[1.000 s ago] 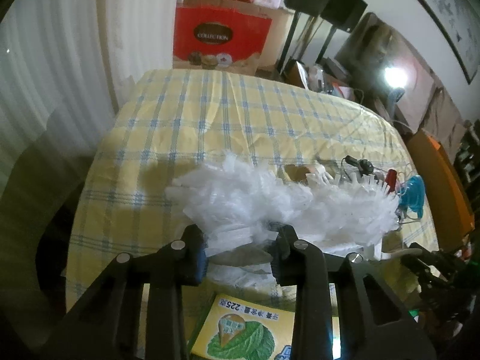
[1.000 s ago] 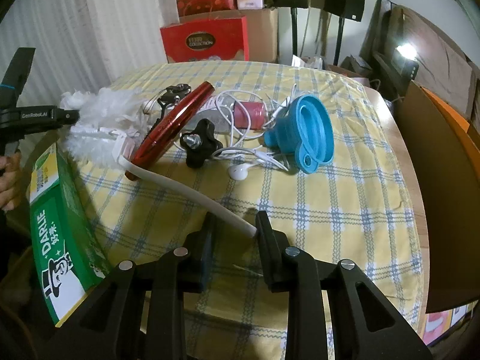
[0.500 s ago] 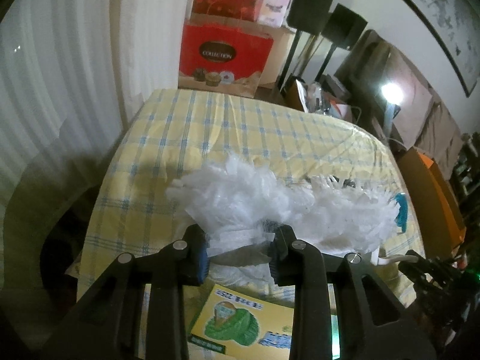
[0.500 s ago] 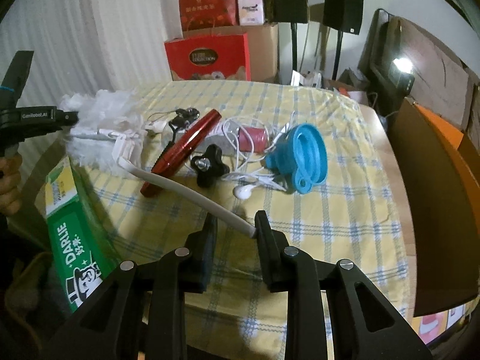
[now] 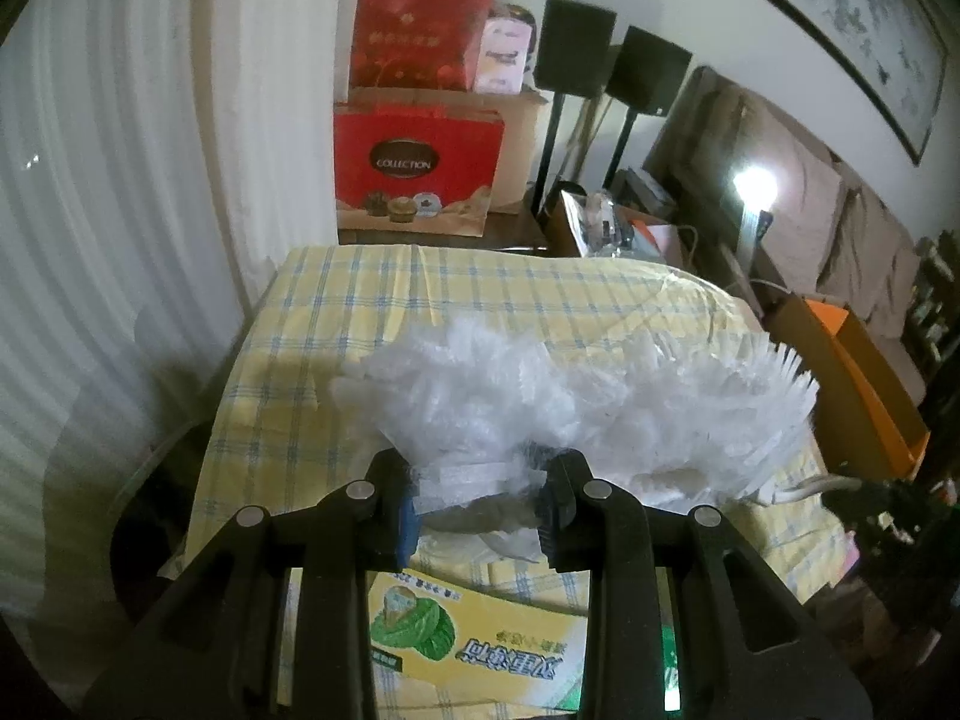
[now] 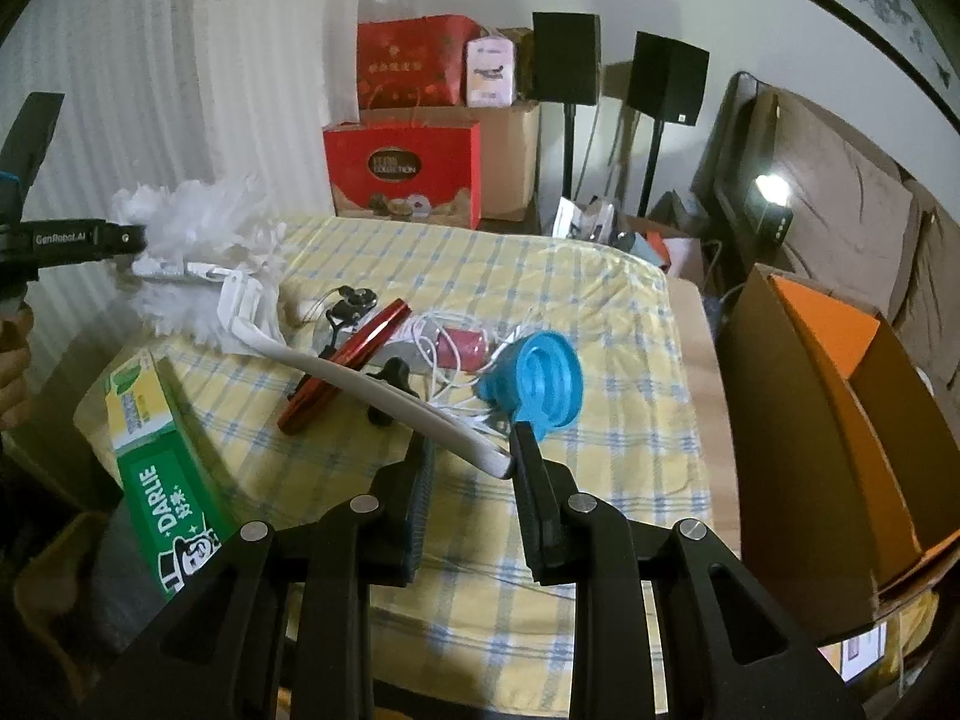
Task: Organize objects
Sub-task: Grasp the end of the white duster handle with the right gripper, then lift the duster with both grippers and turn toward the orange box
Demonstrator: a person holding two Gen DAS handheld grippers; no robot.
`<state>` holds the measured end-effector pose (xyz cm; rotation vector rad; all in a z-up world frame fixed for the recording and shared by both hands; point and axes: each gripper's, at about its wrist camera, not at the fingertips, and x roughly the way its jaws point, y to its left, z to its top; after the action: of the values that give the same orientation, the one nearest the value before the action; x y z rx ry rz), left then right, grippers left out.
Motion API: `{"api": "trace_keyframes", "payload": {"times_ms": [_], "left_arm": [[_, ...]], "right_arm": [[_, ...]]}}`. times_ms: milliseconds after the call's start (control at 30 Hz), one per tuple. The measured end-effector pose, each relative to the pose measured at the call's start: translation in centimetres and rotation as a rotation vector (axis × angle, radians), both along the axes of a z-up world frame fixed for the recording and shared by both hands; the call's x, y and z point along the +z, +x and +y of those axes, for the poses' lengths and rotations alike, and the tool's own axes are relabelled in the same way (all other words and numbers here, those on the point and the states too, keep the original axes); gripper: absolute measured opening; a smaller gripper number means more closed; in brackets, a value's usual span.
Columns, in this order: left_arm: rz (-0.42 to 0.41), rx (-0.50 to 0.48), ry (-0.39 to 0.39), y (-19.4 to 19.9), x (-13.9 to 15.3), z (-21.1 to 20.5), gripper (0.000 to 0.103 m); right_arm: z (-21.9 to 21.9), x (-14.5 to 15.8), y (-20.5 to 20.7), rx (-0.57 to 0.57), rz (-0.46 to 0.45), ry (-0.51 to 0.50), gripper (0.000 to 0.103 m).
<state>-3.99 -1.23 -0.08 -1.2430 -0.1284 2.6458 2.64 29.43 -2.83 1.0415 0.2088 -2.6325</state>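
A white fluffy duster (image 5: 540,402) is held in the air above the yellow checked table (image 5: 420,300). My left gripper (image 5: 477,501) is shut on the duster's head end. In the right wrist view the duster head (image 6: 198,240) is at the left and its curved white handle (image 6: 384,390) runs down to my right gripper (image 6: 471,462), which is shut on the handle's tip. On the table lie a blue funnel (image 6: 549,378), a red case (image 6: 348,372), a black knob (image 6: 393,375), white earphone cables (image 6: 456,360) and a small red cylinder (image 6: 465,342).
A green and yellow Darlie box (image 6: 162,468) lies at the table's near left edge; it also shows under my left gripper (image 5: 474,636). An open brown and orange box (image 6: 840,420) stands right of the table. Red gift bags (image 6: 402,171), cartons and speakers stand behind.
Both grippers have risen and lifted the duster off the table. The handle now hangs in the air above the red case and the knob. The table objects have not moved.
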Motion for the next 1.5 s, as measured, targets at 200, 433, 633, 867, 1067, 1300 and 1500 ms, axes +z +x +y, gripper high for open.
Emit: {"api": "trace_keyframes", "payload": {"times_ms": [200,433,633,867,1067,1300,1500], "left_arm": [[0.016,0.014,0.004,1.0,1.4,0.5,0.028],[0.054,0.028,-0.04,2.6,3.3,1.6,0.028],[0.072,0.0,-0.072,4.4,5.0,3.9,0.028],[0.116,0.005,-0.058,6.6,6.1,6.2,0.028],[0.118,0.006,-0.061,7.0,6.4,7.8,0.028],[0.142,0.012,-0.065,7.7,7.4,8.6,0.028],[0.169,-0.003,-0.064,8.7,8.7,9.4,0.028]], "right_arm": [[0.8,1.6,0.3,0.013,0.052,0.013,0.024],[1.8,2.4,1.2,0.024,0.075,-0.02,0.024],[3.9,3.1,2.3,-0.005,0.068,-0.073,0.025],[6.4,5.3,3.9,-0.034,0.12,-0.085,0.025],[8.2,6.8,4.4,-0.065,0.151,-0.092,0.025],[8.8,8.0,5.1,-0.07,0.181,-0.08,0.025],[10.0,8.7,5.1,-0.072,0.184,-0.098,0.025]]}}
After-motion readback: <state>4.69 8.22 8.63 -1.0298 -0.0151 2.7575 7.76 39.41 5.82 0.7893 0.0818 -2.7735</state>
